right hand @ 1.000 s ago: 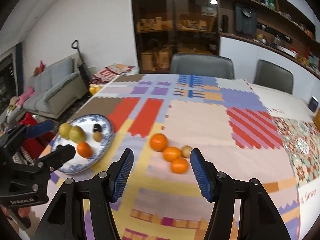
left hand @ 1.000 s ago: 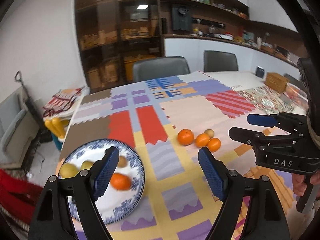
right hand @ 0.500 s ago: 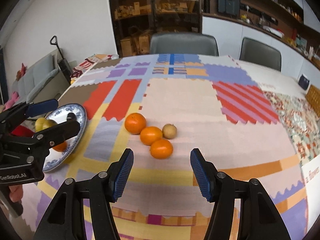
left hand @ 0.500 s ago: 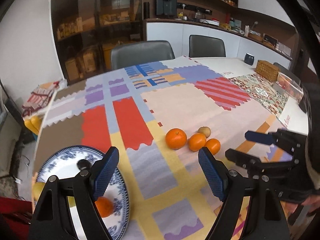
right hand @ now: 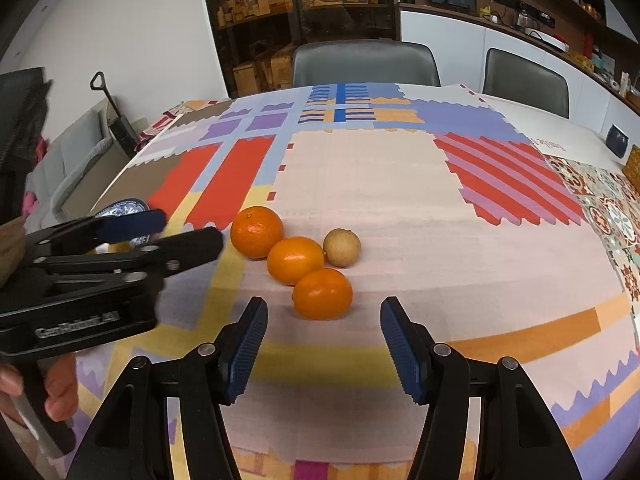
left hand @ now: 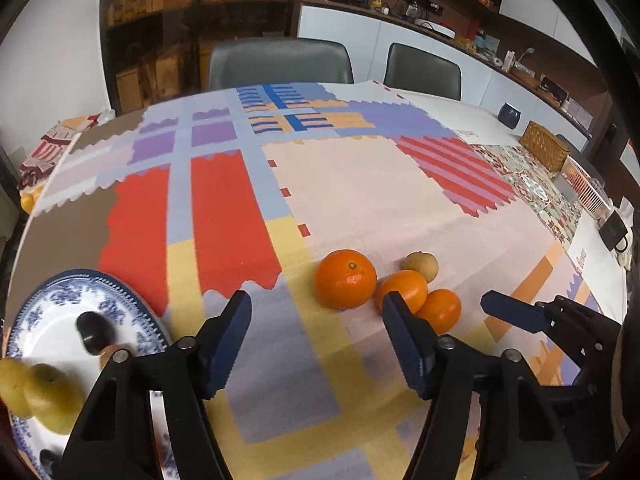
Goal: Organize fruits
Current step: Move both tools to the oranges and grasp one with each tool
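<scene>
Left hand-held gripper (left hand: 316, 344) closing, empty, lined up toward the largest orange (left hand: 346, 279); right hand-held gripper (right hand: 324, 344) part-open, empty, framing the nearest orange (right hand: 322, 293) for the plate (left hand: 60, 300)

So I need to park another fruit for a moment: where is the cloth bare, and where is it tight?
Bare: the pale pink panel behind the fruit cluster, and the strip between the plate and the biggest orange. Tight: three oranges and a small brownish fruit sit bunched just ahead of both grippers.

Left gripper (right hand: 192, 236) body: embossed "GenRobot.AI", blurred. Tablecloth (left hand: 582, 256) edge lettering: illegible.
</scene>
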`<state>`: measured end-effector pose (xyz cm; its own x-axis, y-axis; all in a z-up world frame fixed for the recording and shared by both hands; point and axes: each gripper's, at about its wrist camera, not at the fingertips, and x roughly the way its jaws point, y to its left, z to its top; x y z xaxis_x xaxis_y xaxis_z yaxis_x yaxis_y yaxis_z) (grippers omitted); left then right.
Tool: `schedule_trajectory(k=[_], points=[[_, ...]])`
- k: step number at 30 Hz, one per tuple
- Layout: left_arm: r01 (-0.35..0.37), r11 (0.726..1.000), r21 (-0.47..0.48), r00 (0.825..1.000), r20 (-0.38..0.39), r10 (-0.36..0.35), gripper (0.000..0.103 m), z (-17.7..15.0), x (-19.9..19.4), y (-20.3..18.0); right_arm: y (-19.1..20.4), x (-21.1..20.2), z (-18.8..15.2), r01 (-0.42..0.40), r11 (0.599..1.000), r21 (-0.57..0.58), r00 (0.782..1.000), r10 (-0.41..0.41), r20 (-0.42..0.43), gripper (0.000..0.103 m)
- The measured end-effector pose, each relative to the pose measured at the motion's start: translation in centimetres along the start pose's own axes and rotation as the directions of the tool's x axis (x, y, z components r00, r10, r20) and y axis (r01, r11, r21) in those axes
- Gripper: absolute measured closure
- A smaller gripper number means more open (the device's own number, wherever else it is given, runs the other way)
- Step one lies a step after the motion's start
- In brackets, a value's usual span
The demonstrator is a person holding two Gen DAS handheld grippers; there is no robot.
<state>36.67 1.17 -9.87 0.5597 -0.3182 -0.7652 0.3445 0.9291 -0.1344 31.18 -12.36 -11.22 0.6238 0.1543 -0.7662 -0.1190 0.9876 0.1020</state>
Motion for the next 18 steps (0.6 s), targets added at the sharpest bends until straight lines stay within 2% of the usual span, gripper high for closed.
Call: schedule_trajectory(k=[9,16,18], points=[[0.061,0.998,-0.016,0.998,-0.024,-0.062,0.045,1.2,2.0,-0.4,-0.3,1.4,0.2,-0.018,1.000,0.025,1.000,0.018,-0.018,0.048],[0.084,0.995,-0.050,0.995,-0.044,-0.087,0.054,1.7,3.4,-0.2,-0.5,2.0,0.5,-0.037,0.999,0.037,0.999,0.038,-0.022,0.058],[0.087,0.995,-0.055,0.995,-0.049,-0.090,0.055,1.8,3.6,-0.2,-0.6,2.2,0.6,-0.041,0.998,0.037,0.999,0.042,-0.025,0.065]])
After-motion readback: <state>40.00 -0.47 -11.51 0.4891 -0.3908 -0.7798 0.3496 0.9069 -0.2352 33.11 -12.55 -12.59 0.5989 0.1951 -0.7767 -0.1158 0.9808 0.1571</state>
